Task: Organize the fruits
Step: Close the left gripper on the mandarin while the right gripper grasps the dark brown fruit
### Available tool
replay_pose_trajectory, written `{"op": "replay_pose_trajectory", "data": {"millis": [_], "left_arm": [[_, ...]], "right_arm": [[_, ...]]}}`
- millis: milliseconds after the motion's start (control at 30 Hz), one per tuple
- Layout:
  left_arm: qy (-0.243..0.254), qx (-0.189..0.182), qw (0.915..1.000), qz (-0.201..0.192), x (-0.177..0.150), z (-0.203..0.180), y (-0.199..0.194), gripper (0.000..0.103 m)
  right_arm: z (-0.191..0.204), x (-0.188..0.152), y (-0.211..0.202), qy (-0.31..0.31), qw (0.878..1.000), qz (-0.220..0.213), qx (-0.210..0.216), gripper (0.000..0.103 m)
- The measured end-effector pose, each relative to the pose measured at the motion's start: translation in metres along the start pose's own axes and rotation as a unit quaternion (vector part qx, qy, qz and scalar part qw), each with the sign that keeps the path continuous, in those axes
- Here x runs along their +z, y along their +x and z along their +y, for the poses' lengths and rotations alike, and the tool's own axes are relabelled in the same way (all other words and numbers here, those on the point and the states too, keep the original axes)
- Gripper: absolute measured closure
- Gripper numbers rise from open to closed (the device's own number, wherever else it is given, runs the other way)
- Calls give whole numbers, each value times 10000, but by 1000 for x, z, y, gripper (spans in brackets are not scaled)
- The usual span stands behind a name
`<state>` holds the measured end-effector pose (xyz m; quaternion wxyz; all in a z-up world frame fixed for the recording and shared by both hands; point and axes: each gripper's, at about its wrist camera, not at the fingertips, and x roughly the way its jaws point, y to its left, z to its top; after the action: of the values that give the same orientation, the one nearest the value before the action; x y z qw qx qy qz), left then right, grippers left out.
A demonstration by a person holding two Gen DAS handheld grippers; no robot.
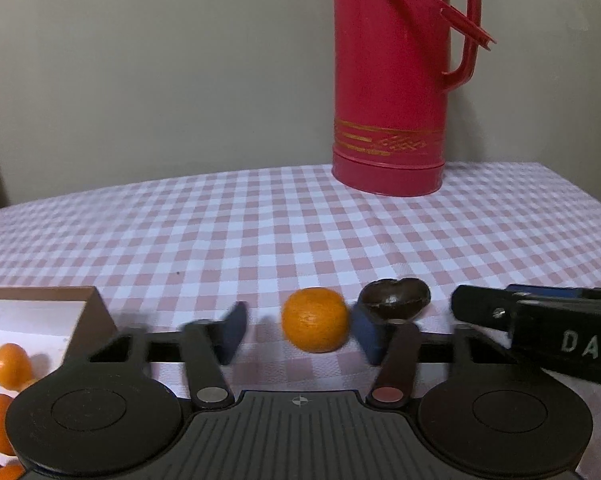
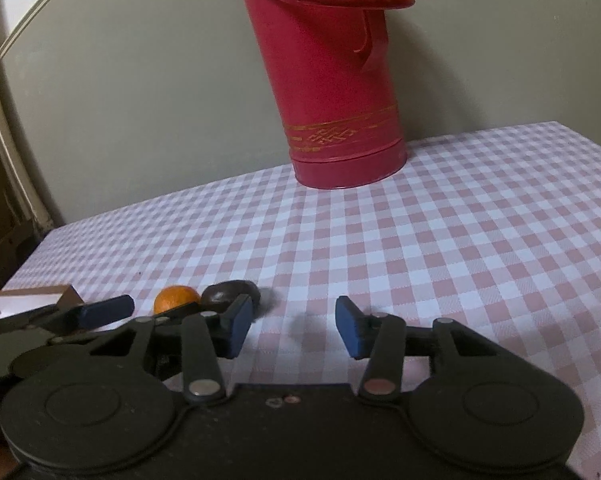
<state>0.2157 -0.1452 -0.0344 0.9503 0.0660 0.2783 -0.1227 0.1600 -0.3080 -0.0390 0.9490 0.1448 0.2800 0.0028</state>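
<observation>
A small orange (image 1: pixel 315 320) lies on the checked cloth between the blue pads of my left gripper (image 1: pixel 300 326). Its right side is against the right pad, and a gap shows at the blurred left pad, so the jaws are open around it. Just behind, to the right, sits a dark brown dented fruit (image 1: pixel 396 302). My right gripper (image 2: pixel 293 330) is open over bare cloth with nothing between its pads. The dark fruit (image 2: pixel 228 294) and the orange (image 2: pixel 176 299) lie just past its left finger, outside the jaws.
A brown box (image 1: pixel 96 312) with a white lining holds several small orange fruits (image 1: pixel 10 364) at the left. A tall red jug (image 1: pixel 396 80) stands at the back of the table by the wall. The right gripper's body (image 1: pixel 540 320) reaches in from the right.
</observation>
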Motion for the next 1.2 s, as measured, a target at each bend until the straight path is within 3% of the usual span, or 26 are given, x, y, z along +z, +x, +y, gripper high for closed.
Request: {"op": "replay_pose_trajectory", "data": {"millis": [33,133,500,933,1033,1200], "left_arm": [[-10,8,10000,-7,0,-1,0,65],[-117,39,9999,-29,-2,5,-1,66],[-106,139,9998,71,-7,35,-10,66],[-80,138,9998,70,-8,36,-11,66],[-76,146,9998,71,-7,36,-11,66],[-172,119,9996,206,-7,37,-8,66]], "right_arm": [[2,0,1,-23,10000,13,23,64],[6,0,7,-17,9999,40,105,64],[29,4,32,-66,9994,166,286,63],[45,7,60,-119,9988,355,329,61],[46,8,63,-150,9986,357,354,69],[48,6,56,-270,9987,321,290,70]]}}
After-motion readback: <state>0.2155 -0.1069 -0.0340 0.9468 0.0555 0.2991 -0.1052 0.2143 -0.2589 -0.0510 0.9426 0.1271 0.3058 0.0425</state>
